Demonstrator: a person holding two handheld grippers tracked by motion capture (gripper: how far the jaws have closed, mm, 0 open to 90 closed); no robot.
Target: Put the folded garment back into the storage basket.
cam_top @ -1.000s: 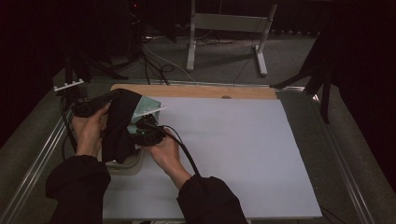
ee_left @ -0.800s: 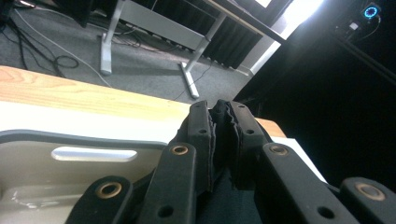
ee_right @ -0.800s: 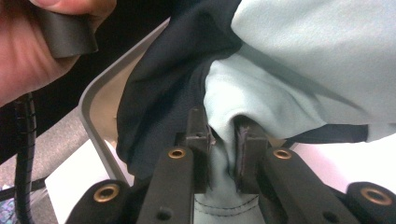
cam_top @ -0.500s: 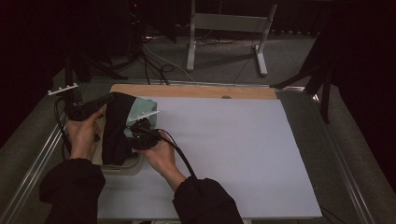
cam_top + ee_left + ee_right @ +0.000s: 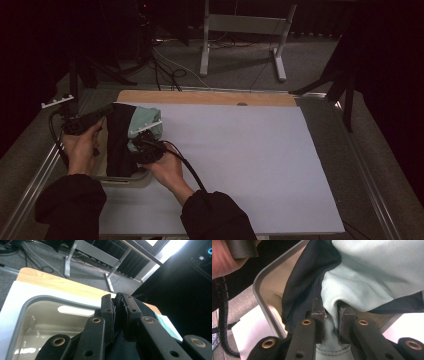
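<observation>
Two claws hold cloth over the bin [image 5: 120,176]. High view: left claw [image 5: 107,111] and right claw [image 5: 146,136] flank it. Left gripper view: jaws clamp dark cloth [image 5: 140,307]. Right gripper view: jaws pinch mint cloth [image 5: 372,272]. Next, probably lowering both together into the bin.

Room v. dark, black curtains around. Grey carpet floor [image 5: 240,70] beyond the tools, w/ loose cables [image 5: 170,70] ahead of left tool. Grey metal stand [image 5: 245,30] w/ two feet straight ahead on floor. White-topped table [image 5: 260,160], wood strip [image 5: 200,97] at far edge. Bright light [image 5: 172,247] upper right, left gripper view.
</observation>
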